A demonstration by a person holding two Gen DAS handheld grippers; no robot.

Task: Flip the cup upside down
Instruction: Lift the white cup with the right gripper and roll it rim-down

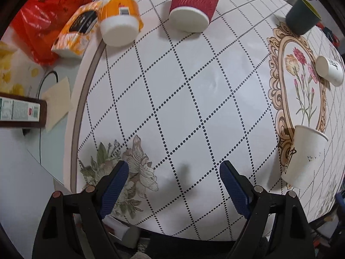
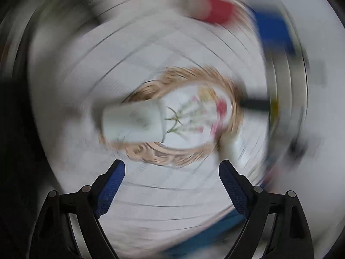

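A white paper cup [image 1: 304, 157] stands at the right of the round table in the left wrist view, rim up as far as I can tell. It shows blurred in the right wrist view [image 2: 131, 123], ahead of my right gripper [image 2: 172, 168], which is open and empty. My left gripper [image 1: 174, 168] is open and empty above the tablecloth [image 1: 194, 86], well left of that cup. A red ribbed cup [image 1: 194, 2], a dark green cup [image 1: 303, 17] and a small white cup [image 1: 330, 70] stand further off.
An orange-and-white tub [image 1: 119, 19], an orange packet [image 1: 75, 30] and a red plastic bag [image 1: 45, 15] lie at the table's far left. A box [image 1: 19, 112] and a paper sheet [image 1: 57, 103] lie off the cloth on the left. The right wrist view is heavily motion-blurred.
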